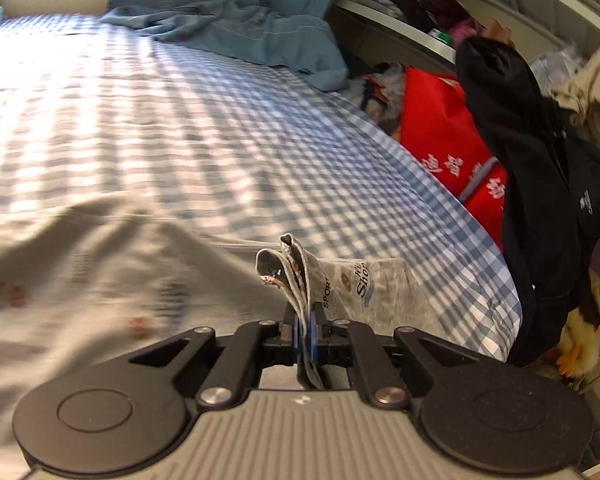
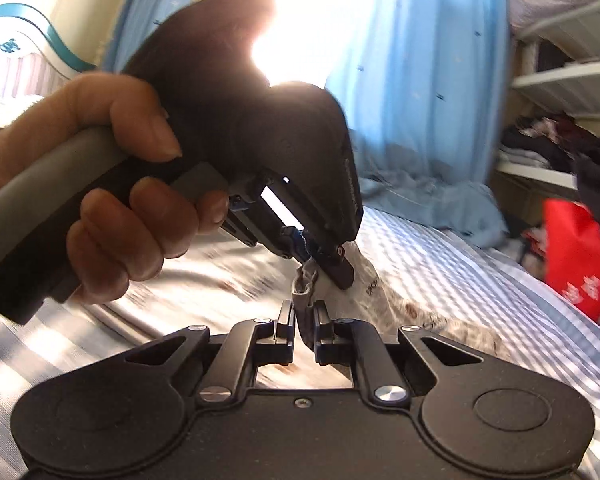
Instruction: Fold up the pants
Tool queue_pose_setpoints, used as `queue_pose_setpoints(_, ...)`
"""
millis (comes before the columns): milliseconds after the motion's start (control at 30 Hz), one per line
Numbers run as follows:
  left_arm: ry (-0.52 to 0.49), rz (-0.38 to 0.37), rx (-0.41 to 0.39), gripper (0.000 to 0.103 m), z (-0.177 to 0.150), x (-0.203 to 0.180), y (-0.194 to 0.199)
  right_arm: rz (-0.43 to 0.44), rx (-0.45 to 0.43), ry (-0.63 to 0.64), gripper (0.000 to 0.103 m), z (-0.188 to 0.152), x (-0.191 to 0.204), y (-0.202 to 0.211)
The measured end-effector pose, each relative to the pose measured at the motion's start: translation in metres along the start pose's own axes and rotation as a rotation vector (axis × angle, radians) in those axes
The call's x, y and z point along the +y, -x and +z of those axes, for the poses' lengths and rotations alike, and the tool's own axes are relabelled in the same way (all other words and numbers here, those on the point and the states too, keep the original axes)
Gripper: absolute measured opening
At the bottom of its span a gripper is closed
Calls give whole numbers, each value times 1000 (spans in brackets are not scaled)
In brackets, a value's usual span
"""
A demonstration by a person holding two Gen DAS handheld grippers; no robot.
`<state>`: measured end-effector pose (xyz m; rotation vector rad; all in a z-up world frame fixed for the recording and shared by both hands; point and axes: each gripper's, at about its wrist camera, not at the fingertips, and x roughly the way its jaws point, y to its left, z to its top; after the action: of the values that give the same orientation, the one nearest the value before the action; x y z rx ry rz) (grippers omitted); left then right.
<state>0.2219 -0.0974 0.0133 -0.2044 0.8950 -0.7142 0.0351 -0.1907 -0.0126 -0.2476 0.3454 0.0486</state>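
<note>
1. Here, in the left wrist view, the left gripper (image 1: 308, 330) was clamped tight on a bunched edge of the grey printed pants (image 1: 100, 280), several layers of cloth standing up between its blue pads. The pants lay on the blue checked bed (image 1: 220, 120), one part spreading leftward, blurred, and a shorter part bearing lettering running right toward the bed's edge. The layers looked gathered so that edges stayed matched for a fold. A crumpled blue cloth (image 1: 252, 36) lay at the far end of the bed, a red bag (image 1: 444, 136) beside it.

2. In the right wrist view, the right gripper (image 2: 304, 328) had a rolled edge of the pants (image 2: 364, 280) between its fingers, touching the right pad, with a visible gap at the left one; whether it pinched could not be told. Just beyond, the left gripper (image 2: 324, 258), held in the person's left hand (image 2: 112, 184), gripped the same bunch. The two tools sat close together, probably to share one corner. The garment's long axis appeared to run across the bed, away to the right, though blur hid its far end.
</note>
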Motion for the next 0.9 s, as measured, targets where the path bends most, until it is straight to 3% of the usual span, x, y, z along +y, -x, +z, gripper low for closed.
queue_pose_setpoints(167,82,85,16,6,-3,51,27,125,33,31,9,13,41,-19)
queue_pose_setpoints(267,154,81,49,7,-9,83,30,159,83,36,10,14,63,-32)
queue_pose_setpoints(433,127,227,78,8,-20,105,24,172,148,26,11,8,76,-44)
queue_pose_setpoints(500,144,217,70,8,-24,111,25,187,152,22,17,9,74,-44)
queue_pose_setpoints(600,181,199,48,13,-28,115,33,215,124,15,42,8,71,-37)
queue_pose_setpoints(667,183,210,22,36,-30,113,41,236,72,3,66,3,63,-25)
queue_pose_setpoints(700,179,221,3,42,-30,111,45,230,47,7,71,0,60,-16)
queue_pose_setpoints(767,165,247,-49,62,-30,106,55,180,8,23,92,-8,49,-5)
queue_pose_setpoints(833,145,276,-87,70,-29,100,60,114,-9,24,100,-17,31,7)
queue_pose_setpoints(900,123,291,-115,74,-28,92,62,36,-2,14,102,-27,10,15)
